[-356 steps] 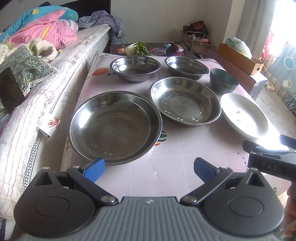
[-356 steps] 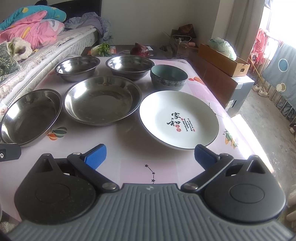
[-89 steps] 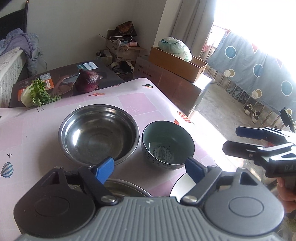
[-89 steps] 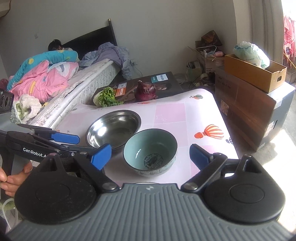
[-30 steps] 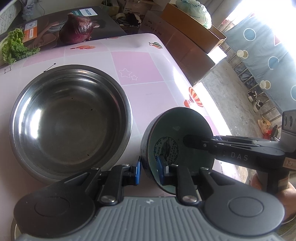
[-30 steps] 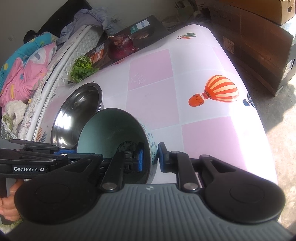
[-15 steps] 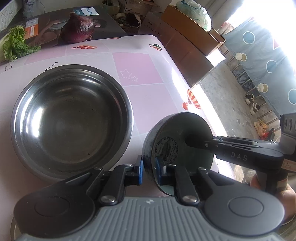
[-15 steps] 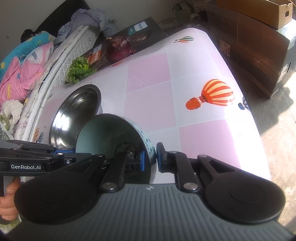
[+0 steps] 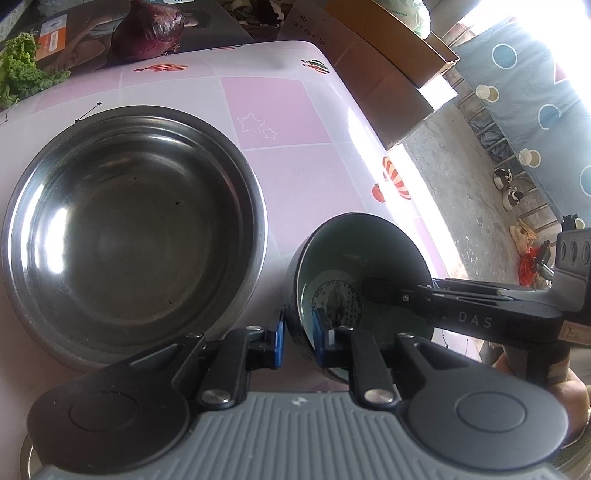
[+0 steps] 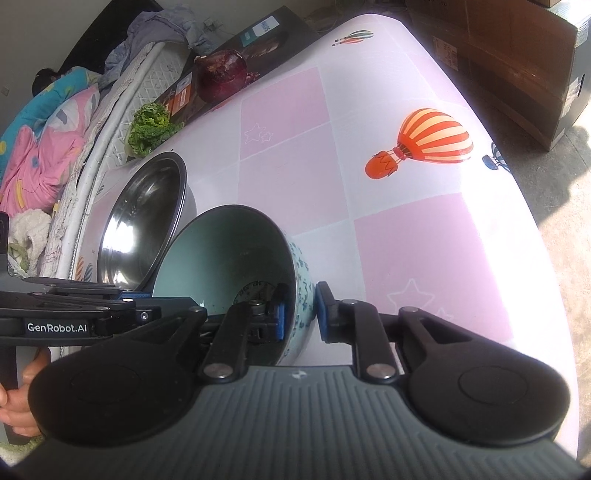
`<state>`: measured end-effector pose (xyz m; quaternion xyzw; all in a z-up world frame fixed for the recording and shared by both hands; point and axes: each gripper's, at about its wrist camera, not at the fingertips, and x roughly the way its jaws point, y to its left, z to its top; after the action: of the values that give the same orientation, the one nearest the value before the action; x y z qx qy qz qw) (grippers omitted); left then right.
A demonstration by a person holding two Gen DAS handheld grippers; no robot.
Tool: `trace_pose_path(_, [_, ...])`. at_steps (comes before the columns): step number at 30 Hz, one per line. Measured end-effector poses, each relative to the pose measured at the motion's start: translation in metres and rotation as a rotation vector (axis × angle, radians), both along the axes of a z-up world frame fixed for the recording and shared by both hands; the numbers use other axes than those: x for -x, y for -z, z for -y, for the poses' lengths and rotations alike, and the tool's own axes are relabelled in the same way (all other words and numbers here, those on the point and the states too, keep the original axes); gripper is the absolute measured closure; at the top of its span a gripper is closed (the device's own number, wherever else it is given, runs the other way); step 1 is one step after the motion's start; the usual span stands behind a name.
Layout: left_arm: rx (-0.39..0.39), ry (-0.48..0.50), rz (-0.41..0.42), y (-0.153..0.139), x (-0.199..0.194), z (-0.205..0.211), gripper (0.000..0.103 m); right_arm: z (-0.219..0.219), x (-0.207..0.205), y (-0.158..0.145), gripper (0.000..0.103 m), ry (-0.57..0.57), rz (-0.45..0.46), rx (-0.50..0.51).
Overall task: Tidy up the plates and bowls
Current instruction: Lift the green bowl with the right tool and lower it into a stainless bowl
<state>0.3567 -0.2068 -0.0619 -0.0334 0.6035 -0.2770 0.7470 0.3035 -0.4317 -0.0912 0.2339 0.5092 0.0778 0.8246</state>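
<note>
1. Steel catches the light on the left: a wide stainless steel bowl [image 9: 133, 229] sits on the pink-and-white checked tablecloth [image 9: 273, 110], just beside the ceramic bowl.
2. Behind it, off the table's far edge, lie a leafy green vegetable [image 9: 20, 70] and a red onion [image 9: 149, 27] on a dark flat box [image 10: 266, 31].
3. Toward the middle, the left gripper [image 9: 297, 341] is pinched narrow on the near-left rim of the teal ceramic bowl [image 9: 354, 258], one blue pad outside the wall and one inside.
4. The bowl is tilted, its mouth turned toward the left gripper's camera; whether its foot touches the cloth I cannot tell.
5. On the bowl's right side, the right gripper [image 10: 300, 314] is likewise squeezed onto the rim, one pad inside, one against the patterned outer wall.
6. Further right, a striped hot-air balloon print [image 10: 424, 142] marks the cloth, and cardboard boxes [image 10: 517, 55] stand on the floor beyond the table's edge.
</note>
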Motion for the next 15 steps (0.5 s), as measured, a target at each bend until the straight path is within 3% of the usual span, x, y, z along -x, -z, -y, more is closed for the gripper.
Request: trace_pose_path(15, [0.004, -0.012, -0.024, -0.0004, 0.0008, 0.0031, 0.087, -0.0014, 0.0022, -0.0078, 0.091, 0.037, 0.022, 0.027])
